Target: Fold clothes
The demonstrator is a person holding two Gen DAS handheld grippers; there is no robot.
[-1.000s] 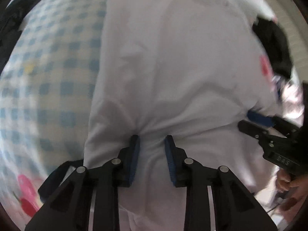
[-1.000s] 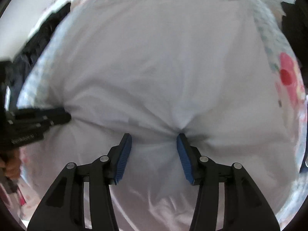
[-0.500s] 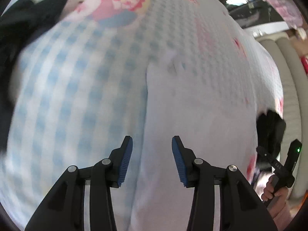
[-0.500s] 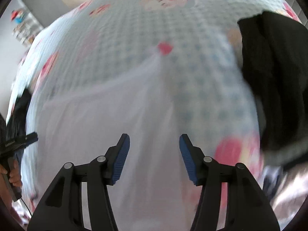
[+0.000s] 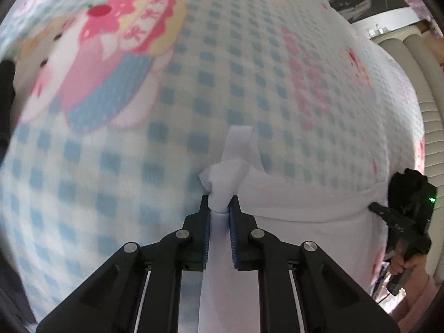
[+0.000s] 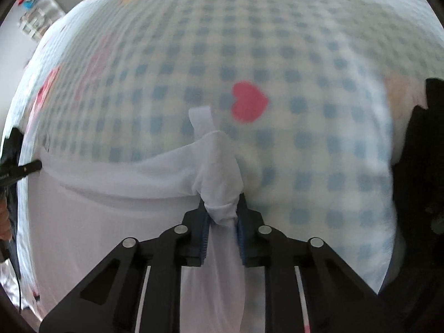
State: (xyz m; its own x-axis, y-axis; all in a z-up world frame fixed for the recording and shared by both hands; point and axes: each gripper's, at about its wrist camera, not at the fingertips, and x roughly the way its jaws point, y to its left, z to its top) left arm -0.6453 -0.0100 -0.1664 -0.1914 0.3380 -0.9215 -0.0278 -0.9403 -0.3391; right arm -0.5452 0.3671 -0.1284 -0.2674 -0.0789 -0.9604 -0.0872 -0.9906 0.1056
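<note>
A white garment (image 5: 291, 202) lies spread on a blue-checked bedspread (image 5: 222, 69). My left gripper (image 5: 220, 205) has its jaws closing on a bunched corner of the garment at its far left edge, and the blue pads press the cloth. In the right wrist view, the white garment (image 6: 111, 194) stretches leftward from my right gripper (image 6: 222, 211), whose jaws are closing on the opposite bunched corner. A short white strap sticks out past each pinch. Each view catches the other gripper at the cloth's far end, the right gripper (image 5: 399, 222) and the left gripper (image 6: 19, 166).
The bedspread (image 6: 277, 41) carries pink cartoon prints and a red heart (image 6: 248, 102). Dark clothing (image 6: 421, 166) lies at the right of the right wrist view. A cream padded headboard (image 5: 427, 97) edges the bed. A person's hand (image 5: 402, 263) holds the right gripper.
Both grippers stood open over the garment's middle, then travelled to its far edge. Now each has shut on a corner of the white cloth.
</note>
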